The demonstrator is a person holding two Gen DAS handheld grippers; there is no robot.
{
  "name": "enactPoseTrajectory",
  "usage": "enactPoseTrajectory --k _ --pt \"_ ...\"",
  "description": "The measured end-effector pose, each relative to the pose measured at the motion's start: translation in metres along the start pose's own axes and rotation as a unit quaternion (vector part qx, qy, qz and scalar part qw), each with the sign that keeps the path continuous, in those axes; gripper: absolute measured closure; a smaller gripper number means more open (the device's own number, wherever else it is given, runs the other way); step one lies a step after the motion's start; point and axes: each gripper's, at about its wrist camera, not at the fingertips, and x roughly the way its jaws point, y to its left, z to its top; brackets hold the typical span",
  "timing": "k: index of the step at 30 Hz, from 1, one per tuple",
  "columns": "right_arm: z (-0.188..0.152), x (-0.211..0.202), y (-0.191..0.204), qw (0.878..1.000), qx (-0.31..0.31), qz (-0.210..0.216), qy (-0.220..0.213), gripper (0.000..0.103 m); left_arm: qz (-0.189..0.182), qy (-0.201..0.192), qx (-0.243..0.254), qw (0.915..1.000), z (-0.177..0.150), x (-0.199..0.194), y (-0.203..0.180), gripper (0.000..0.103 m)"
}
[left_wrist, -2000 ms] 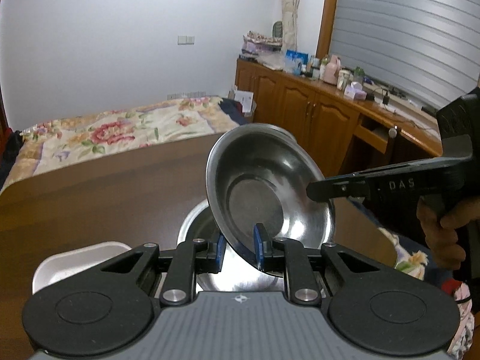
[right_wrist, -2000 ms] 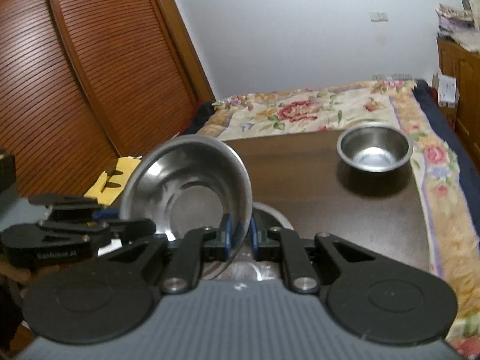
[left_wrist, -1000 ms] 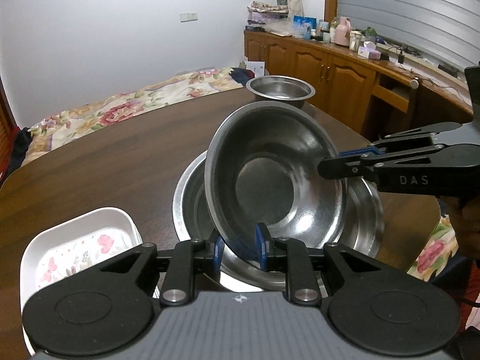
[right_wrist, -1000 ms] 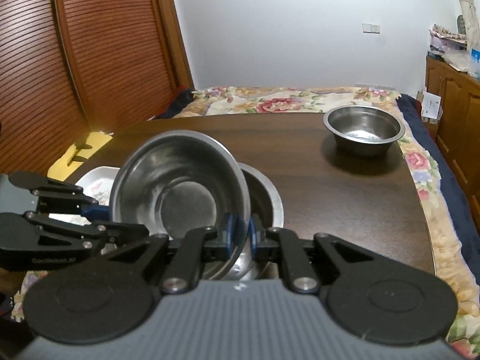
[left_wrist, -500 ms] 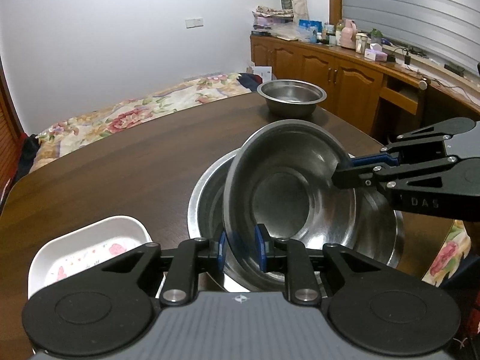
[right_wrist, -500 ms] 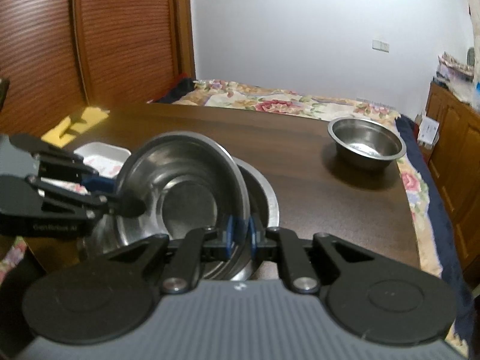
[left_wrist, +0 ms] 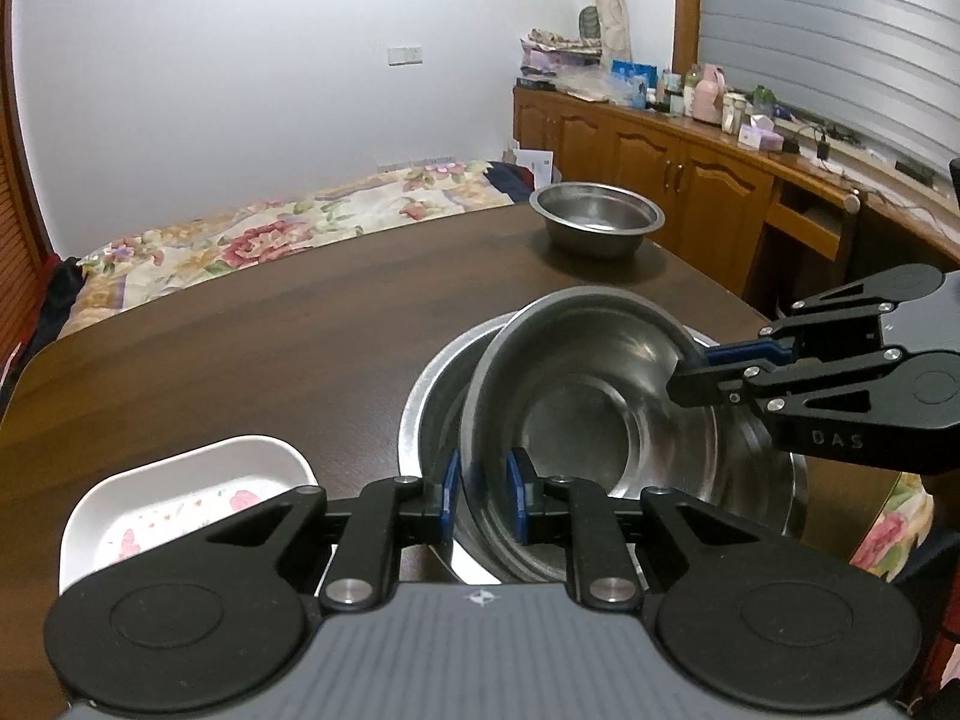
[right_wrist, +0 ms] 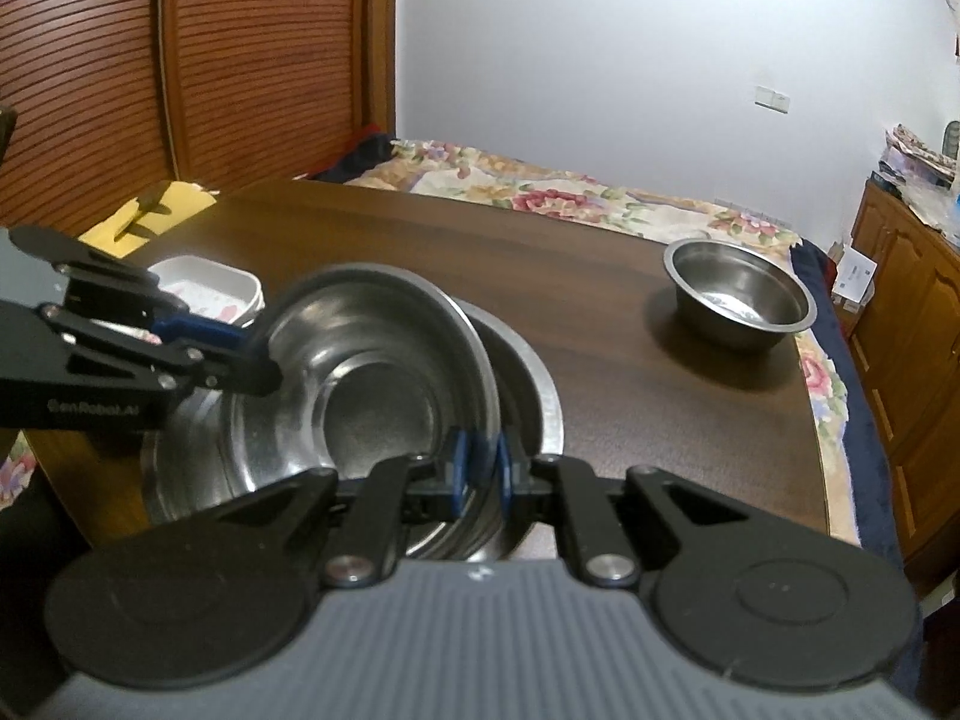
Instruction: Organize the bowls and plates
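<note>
A medium steel bowl (left_wrist: 576, 414) (right_wrist: 372, 384) is held tilted inside a larger steel bowl (left_wrist: 768, 492) (right_wrist: 534, 396) on the dark wooden table (left_wrist: 240, 348). My left gripper (left_wrist: 483, 498) is shut on the medium bowl's near rim. My right gripper (right_wrist: 480, 471) is shut on the opposite rim, and it shows in the left wrist view (left_wrist: 690, 369). The left gripper shows in the right wrist view (right_wrist: 258, 354). A smaller steel bowl (left_wrist: 597, 225) (right_wrist: 741, 291) stands apart at the table's far side.
A white rectangular dish with a floral print (left_wrist: 180, 498) (right_wrist: 207, 291) sits on the table left of the bowls. A bed with a flowered cover (left_wrist: 270, 228) lies beyond the table. Wooden cabinets (left_wrist: 660, 168) line the right wall.
Both grippers have lowered the medium bowl from above the table down into the larger bowl. It stands less steeply tilted than before.
</note>
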Motion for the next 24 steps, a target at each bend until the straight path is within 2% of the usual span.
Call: enactPoseTrajectory --k 10,18,20,22,24 --pt "0.009 0.006 -0.004 1.0 0.007 0.013 0.024 0.09 0.006 -0.002 0.003 1.0 -0.002 -0.002 -0.002 0.083" --pt "-0.003 0.003 -0.01 0.999 0.04 0.015 -0.024 0.09 0.006 -0.003 -0.013 0.9999 -0.001 -0.002 -0.002 0.083" --pt "-0.004 0.003 -0.008 0.999 0.035 0.012 -0.031 0.088 0.005 -0.006 -0.018 0.9998 -0.002 -0.003 0.001 0.083" --pt "-0.005 0.003 -0.007 0.999 0.031 0.016 -0.038 0.076 0.004 -0.007 -0.02 0.9998 -0.002 -0.003 0.0 0.083" --pt "-0.005 0.003 -0.006 0.998 0.032 0.023 -0.044 0.071 0.005 -0.009 -0.02 0.9998 -0.002 -0.004 0.0 0.082"
